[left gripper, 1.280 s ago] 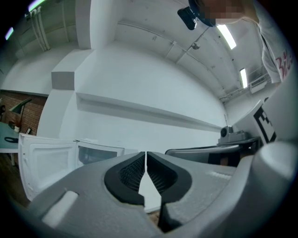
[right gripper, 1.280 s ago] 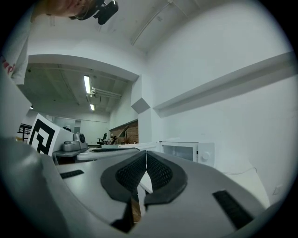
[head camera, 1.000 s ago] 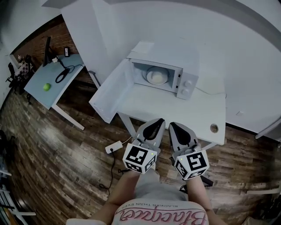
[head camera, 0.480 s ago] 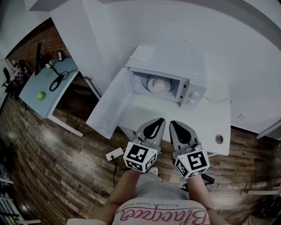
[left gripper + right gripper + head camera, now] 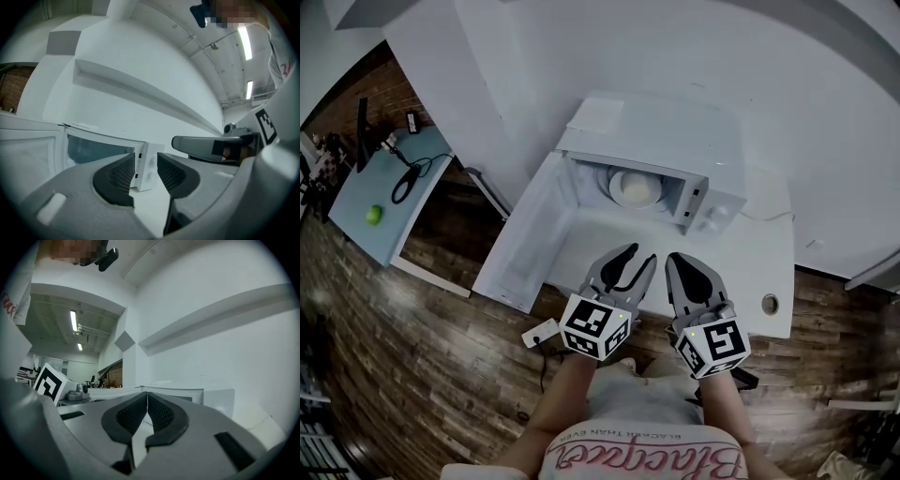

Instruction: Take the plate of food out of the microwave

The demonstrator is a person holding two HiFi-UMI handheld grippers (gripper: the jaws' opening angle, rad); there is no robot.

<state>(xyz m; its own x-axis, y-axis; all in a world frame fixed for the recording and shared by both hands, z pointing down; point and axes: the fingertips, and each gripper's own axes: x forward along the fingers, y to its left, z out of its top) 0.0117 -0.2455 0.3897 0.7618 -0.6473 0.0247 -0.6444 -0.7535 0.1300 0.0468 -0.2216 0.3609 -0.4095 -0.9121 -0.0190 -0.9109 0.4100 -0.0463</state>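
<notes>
The left gripper's (image 5: 146,161) two dark ribbed pads stand apart with a clear gap, and the jaws have just been opening. Nothing is between them; through the gap, its own view shows only the microwave's (image 5: 98,147) white control panel further off. The right gripper's (image 5: 146,397) pads meet at their tips, closed on nothing.

From the head view, both grippers point forward, side by side and level, over the near edge of a white table (image 5: 750,272). Each carries a cube with black-and-white square markers at its back, and a bare forearm leads down from each to the person at the bottom of the picture.

The microwave stands on the table against a white wall, beyond the grippers and apart from them. Its door (image 5: 520,234) is swung wide open to the left. The plate (image 5: 635,187) sits inside the open cavity, round and pale, with a light mound of food on it. Neither gripper touches it.

A small round hole (image 5: 770,304) sits near the table's front right corner. The floor is dark wood planks, with a white power strip (image 5: 541,332) lying below the door. Far left, a grey-blue side table (image 5: 356,202) holds a small green ball (image 5: 373,215) and a black cable.
</notes>
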